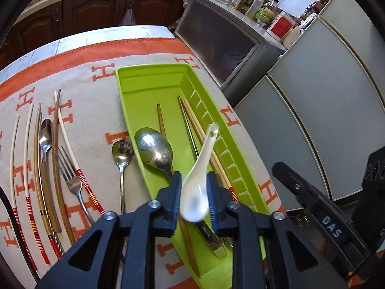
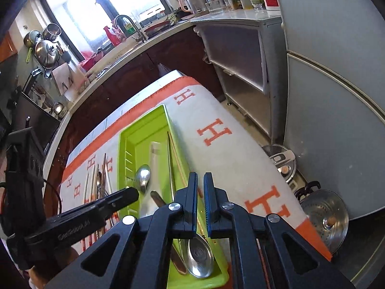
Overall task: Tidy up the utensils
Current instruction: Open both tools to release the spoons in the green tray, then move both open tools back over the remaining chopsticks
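My left gripper is shut on a white ceramic spoon, held by its bowl with the handle pointing away, above the lime-green tray. The tray holds a large metal spoon, chopsticks and other utensils. In the right wrist view my right gripper is nearly closed and empty, above the near end of the tray, where a metal spoon lies.
On the orange-and-beige cloth left of the tray lie several chopsticks, a fork and two spoons. Grey cabinets stand right of the table. Pots and lids sit on the floor.
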`<state>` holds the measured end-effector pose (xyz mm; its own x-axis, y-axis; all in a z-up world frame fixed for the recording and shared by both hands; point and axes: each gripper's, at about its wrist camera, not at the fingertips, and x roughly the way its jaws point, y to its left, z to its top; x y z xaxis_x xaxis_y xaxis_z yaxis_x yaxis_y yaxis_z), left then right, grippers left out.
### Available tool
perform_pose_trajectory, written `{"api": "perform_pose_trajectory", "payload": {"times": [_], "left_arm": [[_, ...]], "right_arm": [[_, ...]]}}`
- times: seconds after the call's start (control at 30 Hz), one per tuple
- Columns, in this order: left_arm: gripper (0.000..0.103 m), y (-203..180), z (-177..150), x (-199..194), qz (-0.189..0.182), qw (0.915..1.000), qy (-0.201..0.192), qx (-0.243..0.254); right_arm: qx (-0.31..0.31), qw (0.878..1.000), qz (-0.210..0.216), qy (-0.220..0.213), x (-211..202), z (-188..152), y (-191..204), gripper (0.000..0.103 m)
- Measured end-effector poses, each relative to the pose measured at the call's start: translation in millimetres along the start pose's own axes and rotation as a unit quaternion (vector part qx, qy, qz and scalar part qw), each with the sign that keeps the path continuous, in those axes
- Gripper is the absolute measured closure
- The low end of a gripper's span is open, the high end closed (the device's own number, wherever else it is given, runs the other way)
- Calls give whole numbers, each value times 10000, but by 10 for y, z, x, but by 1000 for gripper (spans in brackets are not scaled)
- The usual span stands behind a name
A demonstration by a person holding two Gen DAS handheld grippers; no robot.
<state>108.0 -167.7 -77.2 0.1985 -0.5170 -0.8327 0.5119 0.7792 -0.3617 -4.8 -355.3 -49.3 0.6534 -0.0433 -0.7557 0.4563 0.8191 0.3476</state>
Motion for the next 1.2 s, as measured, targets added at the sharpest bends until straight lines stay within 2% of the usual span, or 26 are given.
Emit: {"api": "perform_pose_trajectory", "payload": {"times": [0.07, 0.2, 0.3, 0.53, 0.77, 0.9, 1.2], "left_arm": [[77, 15, -48, -84, -8, 10000, -58, 8], [65, 96, -202, -360, 180, 9995, -247, 90], [61, 200, -340, -574, 359, 9985, -399, 108], [58, 569, -755, -929, 942, 9939, -561, -83], [57, 840, -1127, -1127, 1429, 9873, -606, -334], [51, 931, -1228, -1201, 1505, 9854, -646, -461], [49, 929, -1335, -1325, 1539, 9840, -804, -400]], "right_arm": [[-129, 9998, 32, 122, 83, -23, 56, 97], [-265, 9991, 97, 318, 217, -165, 241, 97], [-455, 9978, 163, 457, 272, -282, 395, 98], [-992, 9925, 331, 633, 256, -506, 832, 98], [-1436, 9859, 449, 730, 129, -786, 1232, 97], [-1690, 9818, 492, 717, 17, -921, 1433, 97], [-2115, 9726, 535, 804, -119, -1178, 1764, 97]]}}
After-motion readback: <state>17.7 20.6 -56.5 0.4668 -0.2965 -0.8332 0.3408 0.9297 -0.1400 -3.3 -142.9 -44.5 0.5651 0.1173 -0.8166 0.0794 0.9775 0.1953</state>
